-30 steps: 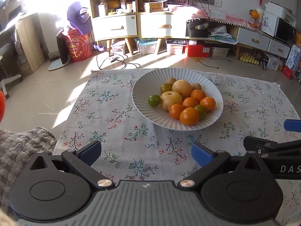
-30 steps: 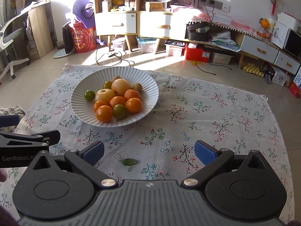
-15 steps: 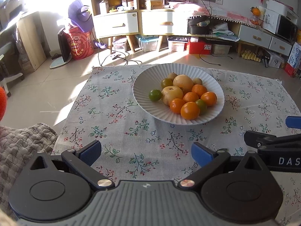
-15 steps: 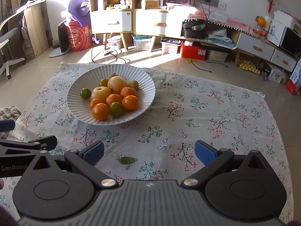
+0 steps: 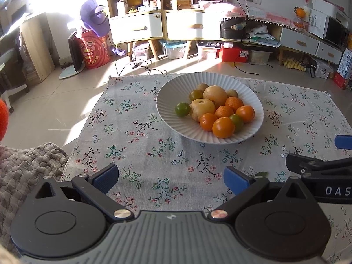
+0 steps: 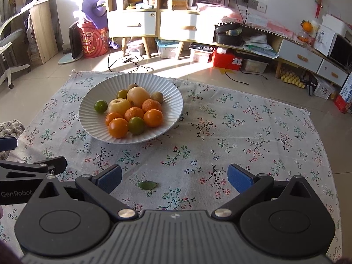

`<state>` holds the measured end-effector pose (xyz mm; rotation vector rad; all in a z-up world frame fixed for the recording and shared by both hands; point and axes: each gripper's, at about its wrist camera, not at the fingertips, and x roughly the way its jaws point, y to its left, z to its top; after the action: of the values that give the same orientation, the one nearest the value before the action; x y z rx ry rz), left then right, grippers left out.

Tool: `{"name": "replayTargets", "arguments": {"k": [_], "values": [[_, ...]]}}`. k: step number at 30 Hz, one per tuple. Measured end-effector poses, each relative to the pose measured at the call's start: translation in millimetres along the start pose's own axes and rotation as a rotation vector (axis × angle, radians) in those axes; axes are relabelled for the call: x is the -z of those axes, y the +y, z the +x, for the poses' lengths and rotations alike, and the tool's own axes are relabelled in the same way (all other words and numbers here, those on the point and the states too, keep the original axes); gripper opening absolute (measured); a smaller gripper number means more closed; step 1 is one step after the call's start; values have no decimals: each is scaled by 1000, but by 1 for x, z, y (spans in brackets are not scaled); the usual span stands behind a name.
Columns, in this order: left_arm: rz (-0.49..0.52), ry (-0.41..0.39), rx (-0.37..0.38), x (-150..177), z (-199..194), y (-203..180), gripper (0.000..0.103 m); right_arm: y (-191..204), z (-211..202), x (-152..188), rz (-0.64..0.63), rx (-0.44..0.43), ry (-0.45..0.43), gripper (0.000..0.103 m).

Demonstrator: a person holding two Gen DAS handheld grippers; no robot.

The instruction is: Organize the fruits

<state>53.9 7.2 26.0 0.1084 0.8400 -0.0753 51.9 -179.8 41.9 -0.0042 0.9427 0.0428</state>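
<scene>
Left wrist view shows the left claw (image 5: 171,179) spread wide and empty above the floral-print cloth (image 5: 136,132), which seems to lie on the floor rather than on a table. The white ribbed ceramic plate (image 5: 169,101) sits ahead and slightly right of it, well apart from both blue pads. On the plate the fruits are heaped together: orange mandarins (image 5: 222,127), two pale yellow pears (image 5: 215,92), and small green citrus (image 5: 182,109), one of which lies alone near the plate's left wall. The right claw (image 6: 175,177) is likewise spread and holding nothing; a small green leaf (image 6: 147,185) lies on the cloth between its fingers.

The main risk, as I judge it, is the pile itself: the round fruits lean on one another, so pulling one from the middle could send its neighbours rolling over the shallow rim. A hard squeeze could also bruise a pear.
</scene>
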Motion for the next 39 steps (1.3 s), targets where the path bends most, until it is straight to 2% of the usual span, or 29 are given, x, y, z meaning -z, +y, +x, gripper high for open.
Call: {"name": "replayTargets", "arguments": {"k": [39], "values": [[1, 9, -5, 2, 2, 4, 102, 2, 2, 4, -7, 0, 8, 102]]}}
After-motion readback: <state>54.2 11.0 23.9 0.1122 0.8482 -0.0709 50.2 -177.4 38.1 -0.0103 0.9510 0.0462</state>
